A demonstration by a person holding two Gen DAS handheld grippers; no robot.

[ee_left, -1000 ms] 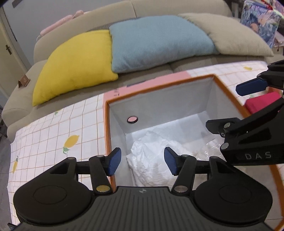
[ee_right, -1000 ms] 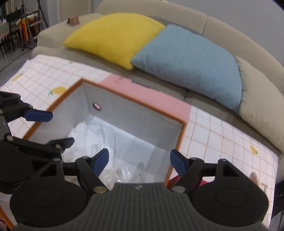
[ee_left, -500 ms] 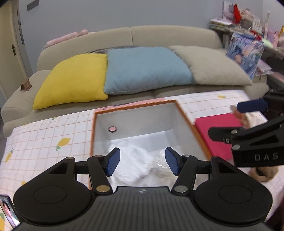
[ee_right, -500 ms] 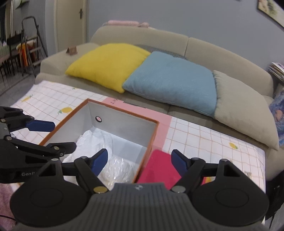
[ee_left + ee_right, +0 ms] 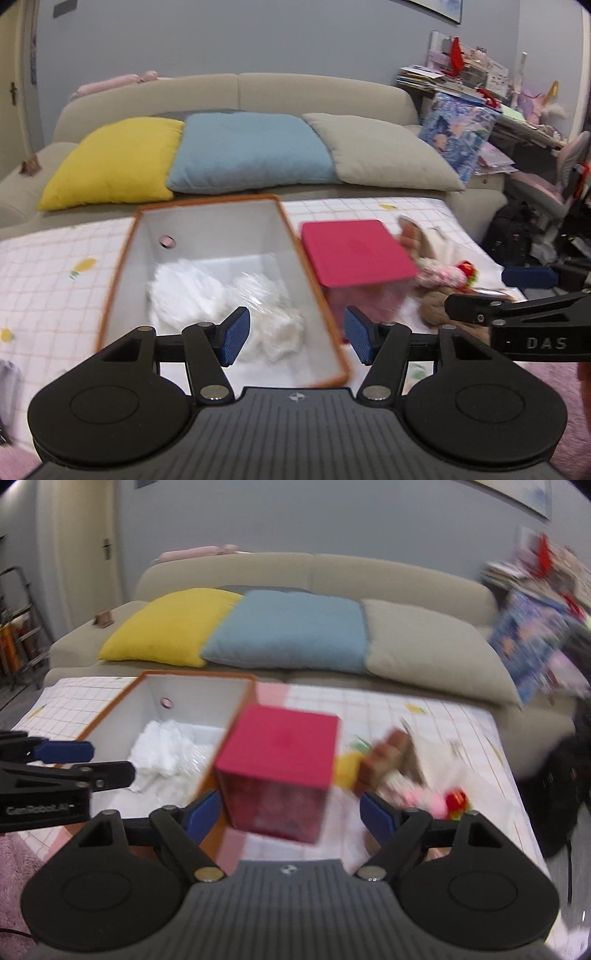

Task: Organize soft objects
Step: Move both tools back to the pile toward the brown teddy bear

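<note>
Both the left gripper and right gripper are hovering open and empty above the orange-rimmed grey storage box holding white crumpled fabric.

Both views look forward along their own fingers, from above the near edge of the tabletop toward the far sofa. The left wrist view sits nearer the left, looking down into the orange-rimmed box, with the right gripper entering from its right edge. The right wrist view sits further right, centred on the pink box, with the left gripper at its left edge. Both share the two boxes, the three cushions and the plush toys on the right.
</note>
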